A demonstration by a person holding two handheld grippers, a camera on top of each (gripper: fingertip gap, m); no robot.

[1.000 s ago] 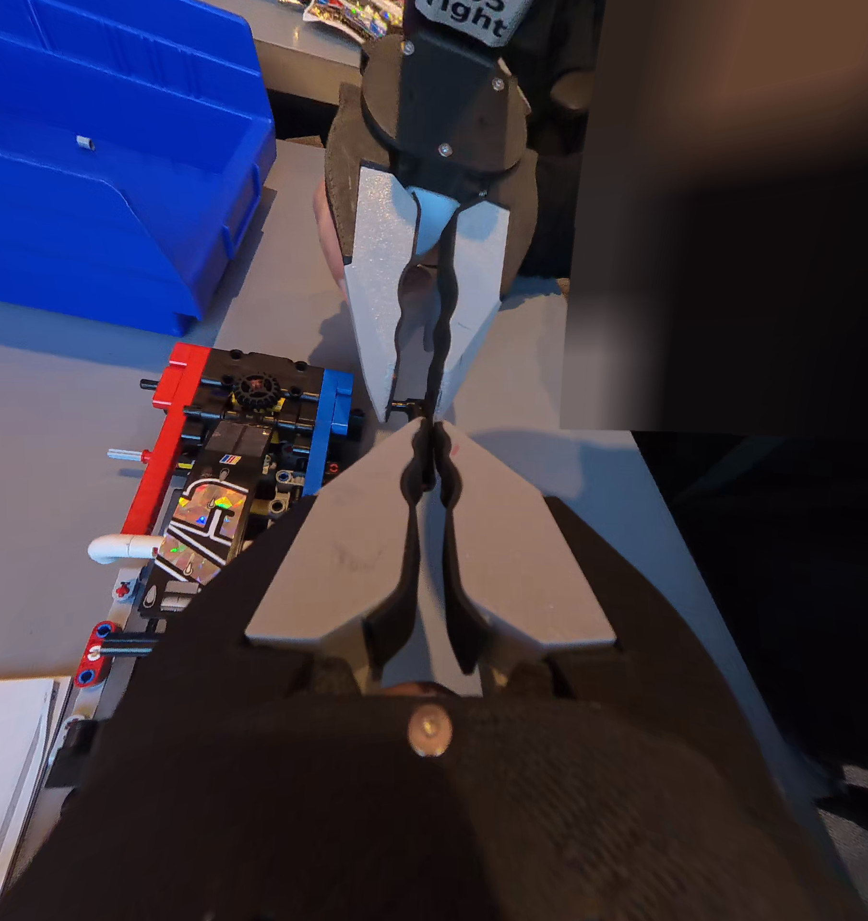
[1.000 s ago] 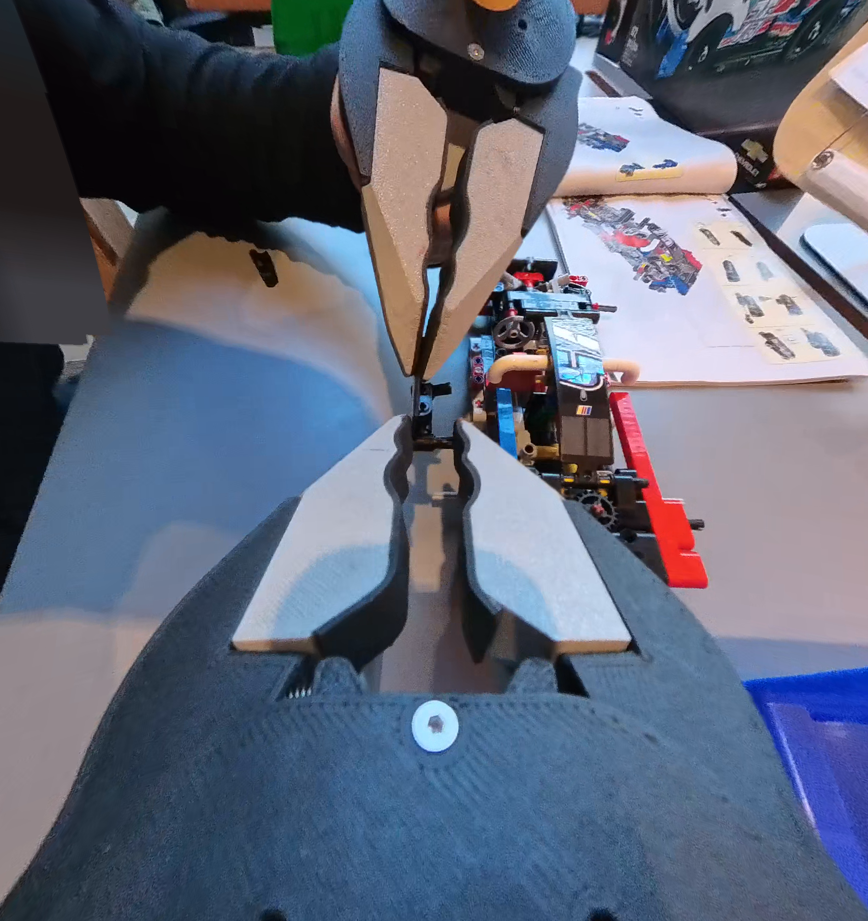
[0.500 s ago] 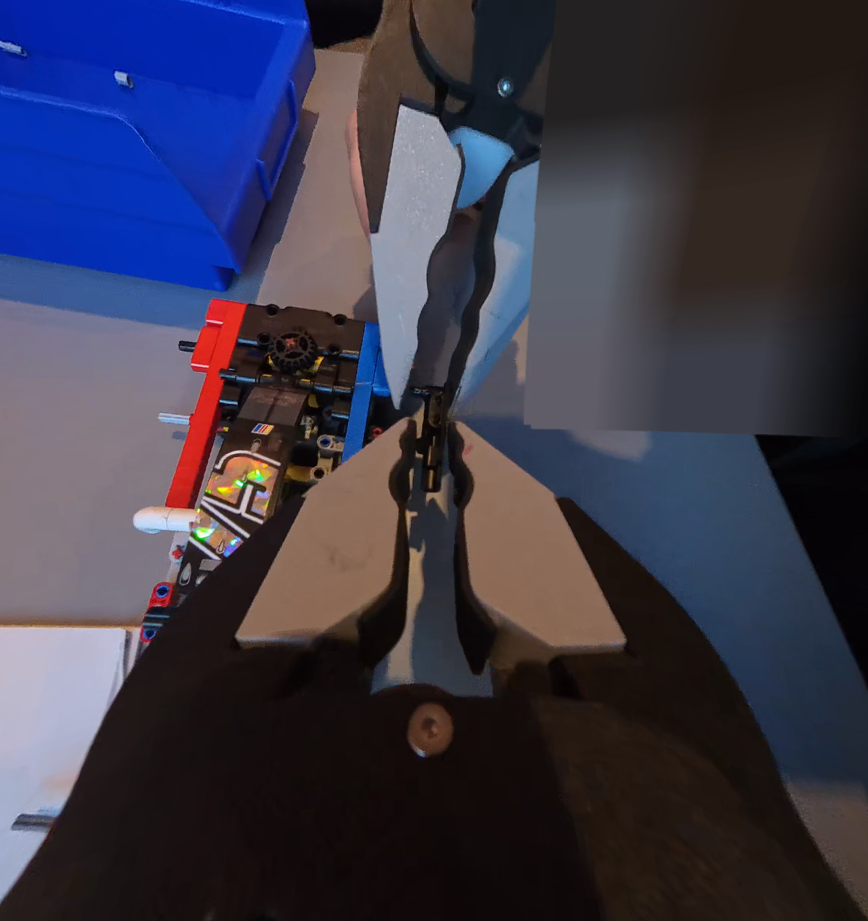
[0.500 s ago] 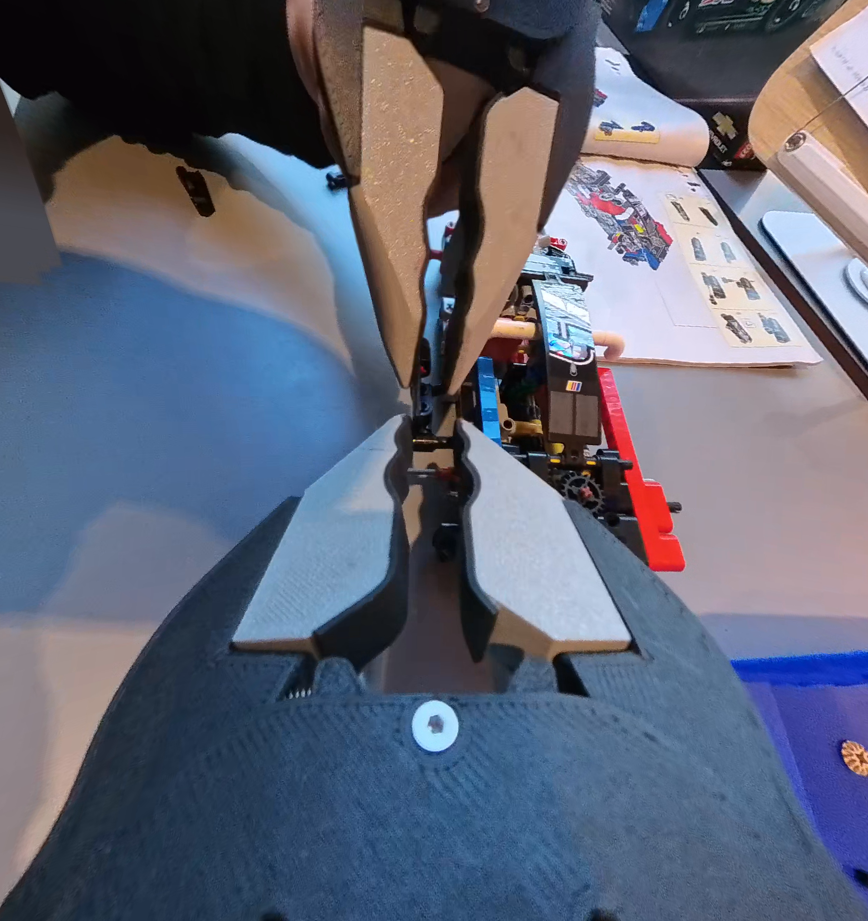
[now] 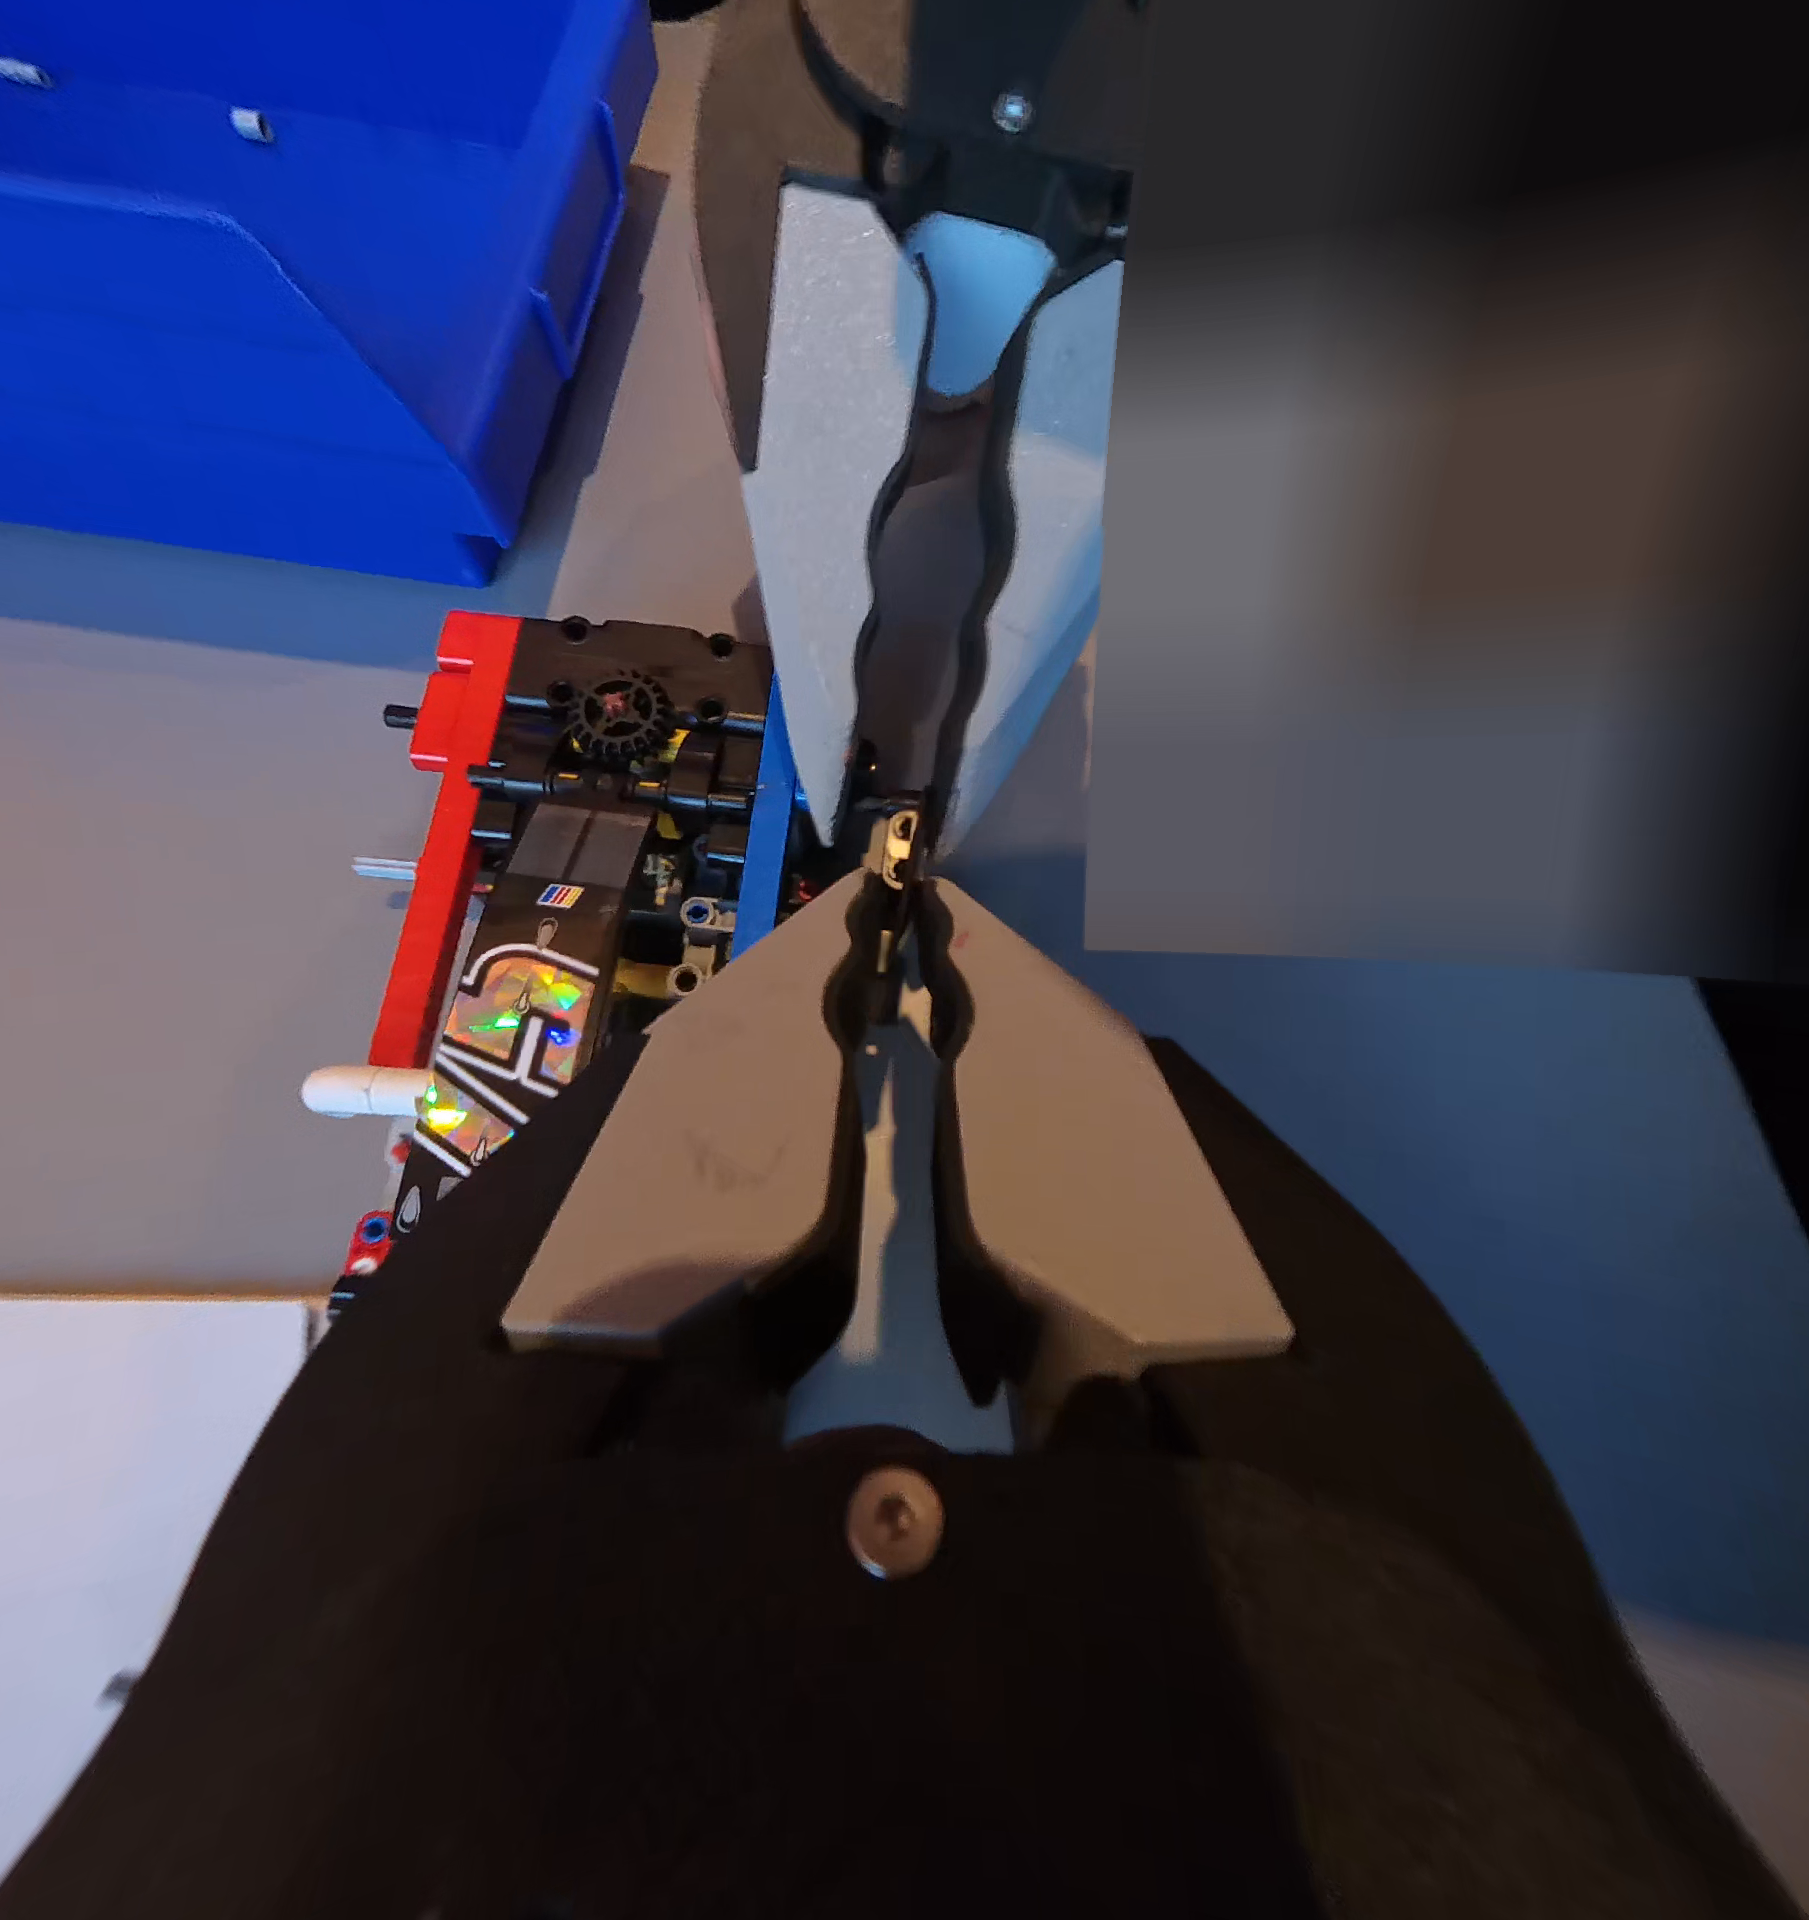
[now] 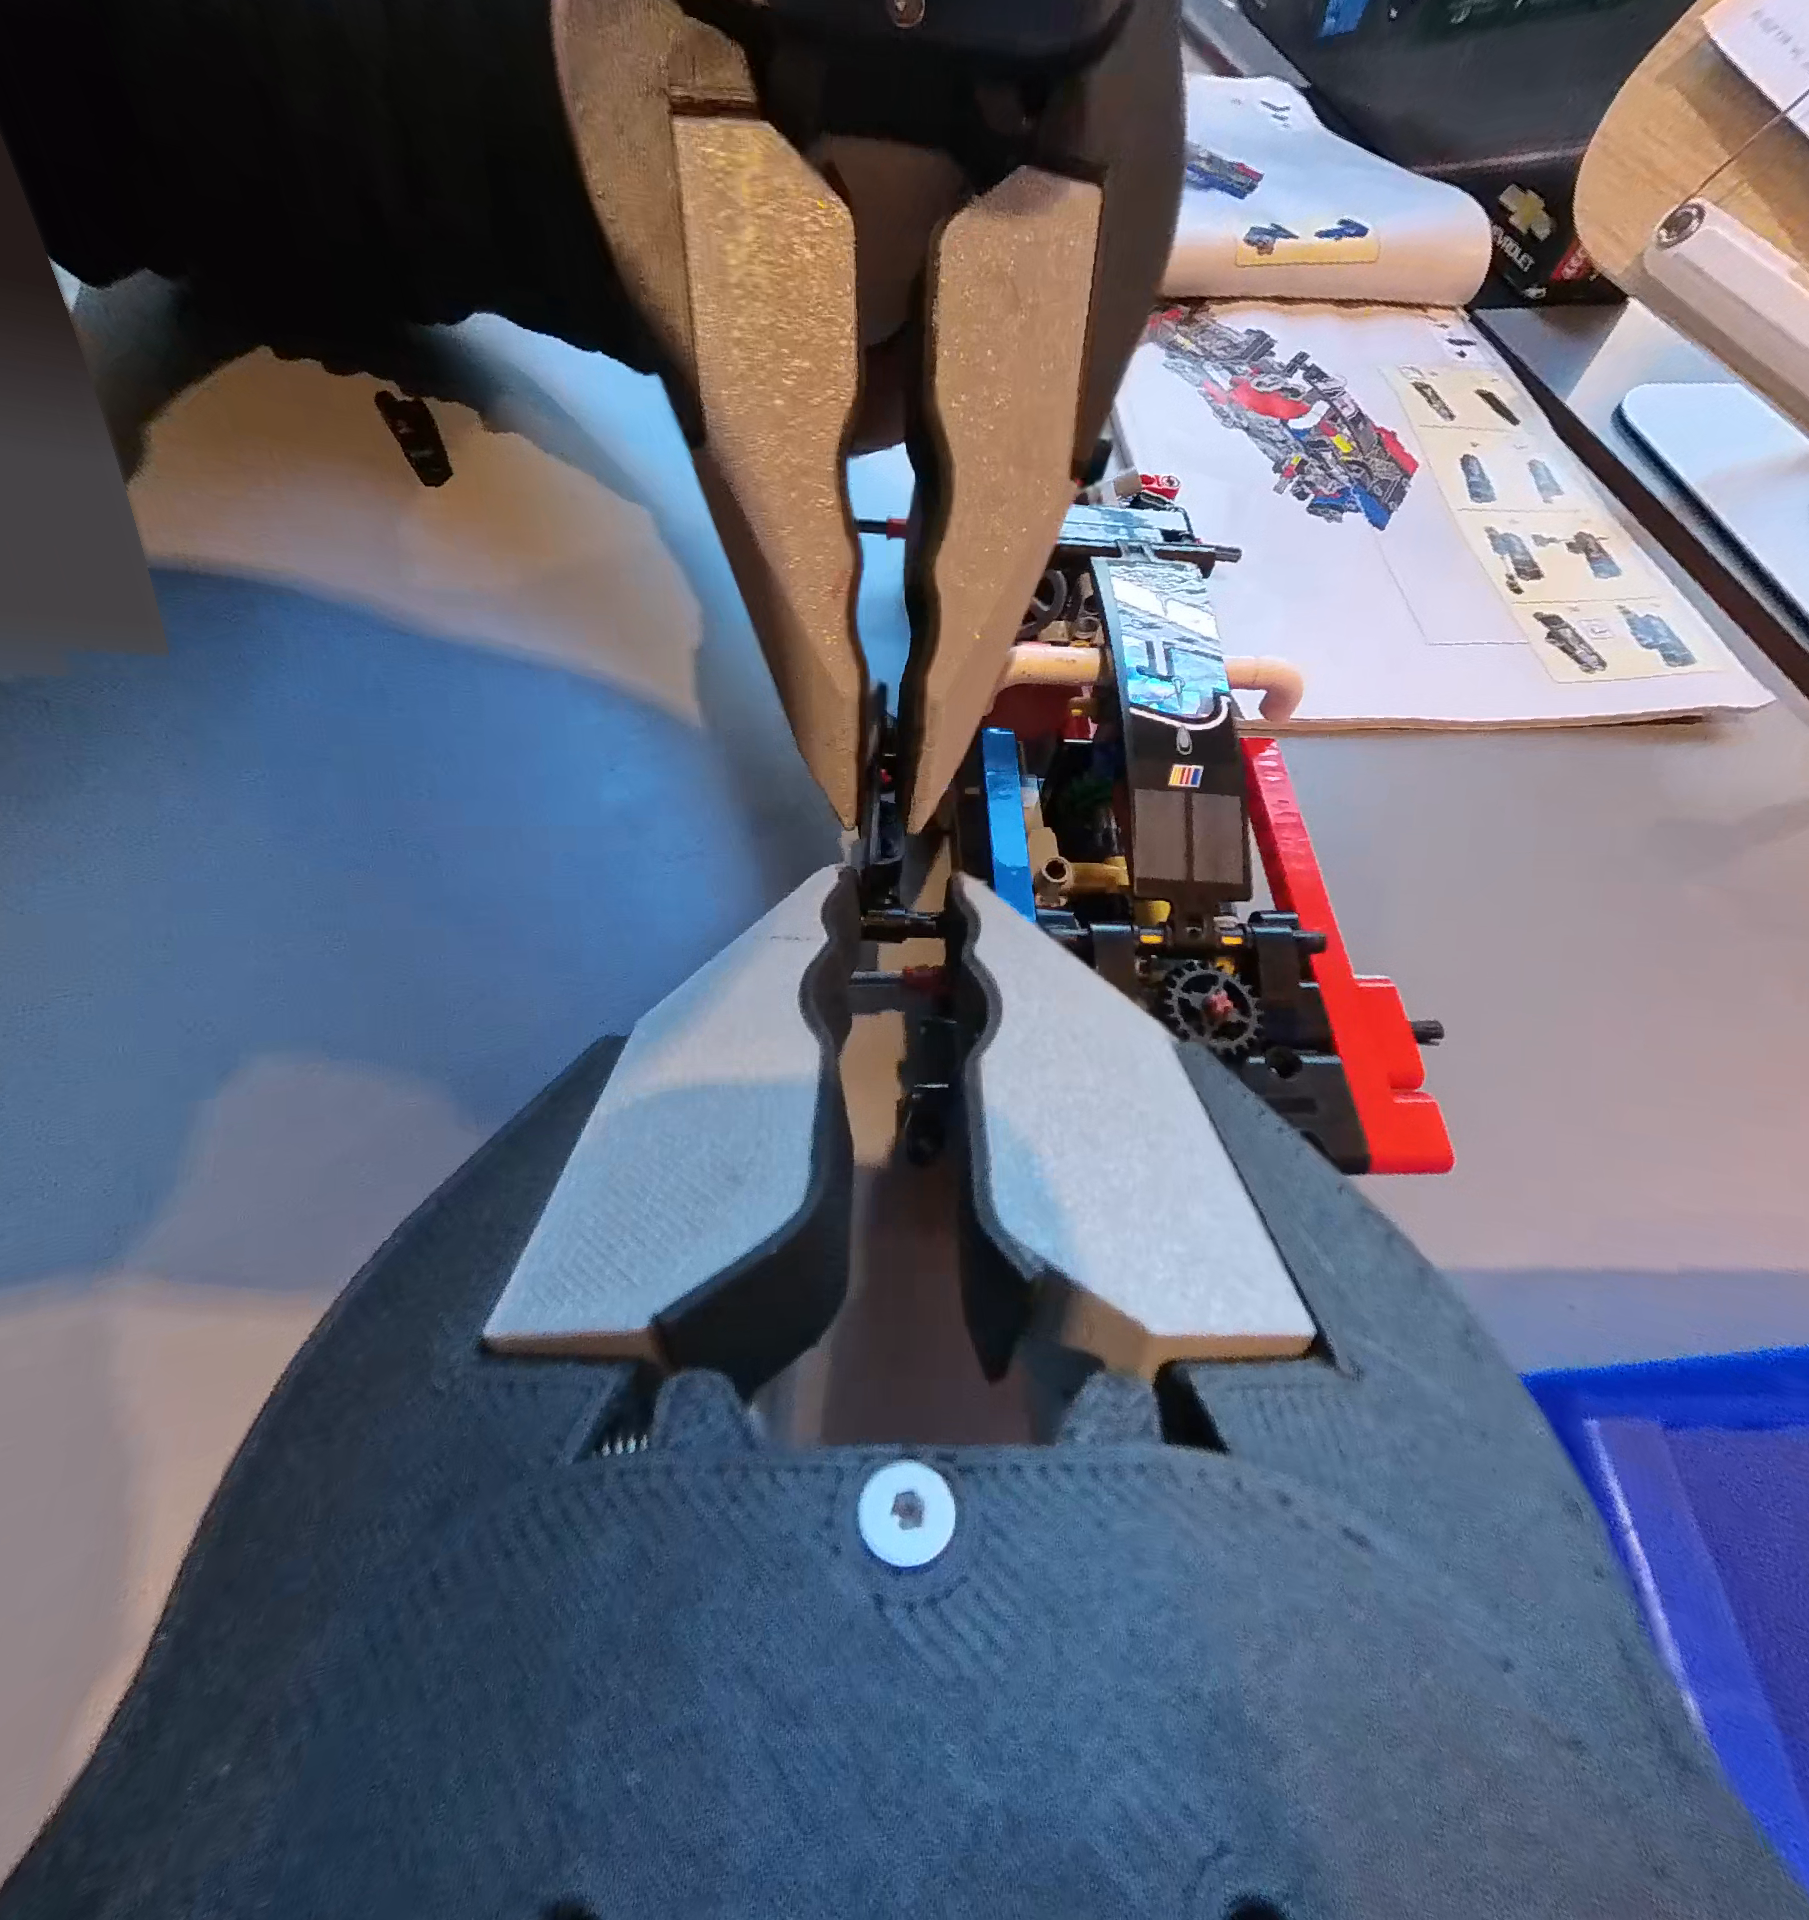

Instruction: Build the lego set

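My left gripper is shut on a small black lego connector. My right gripper comes in from the top, tip to tip with it. In the right wrist view my right gripper is shut on a black pin piece, with a black part hanging between its fingers. The left gripper meets it from above. The two small pieces touch between the tips. The lego car build, black with a red and a blue side beam, lies on the grey table just beside them; it also shows in the right wrist view.
A blue parts bin stands behind the car, and also shows in the right wrist view. The open instruction booklet lies beyond the car, and white paper lies near me. A loose black piece lies on the table. A person's dark sleeve is behind. Both grippers' tips are close together, under 4 cm apart.
The two grippers have come closer and now meet tip to tip, pressing their small black pieces together. Both have shifted a little nearer the car's blue side.
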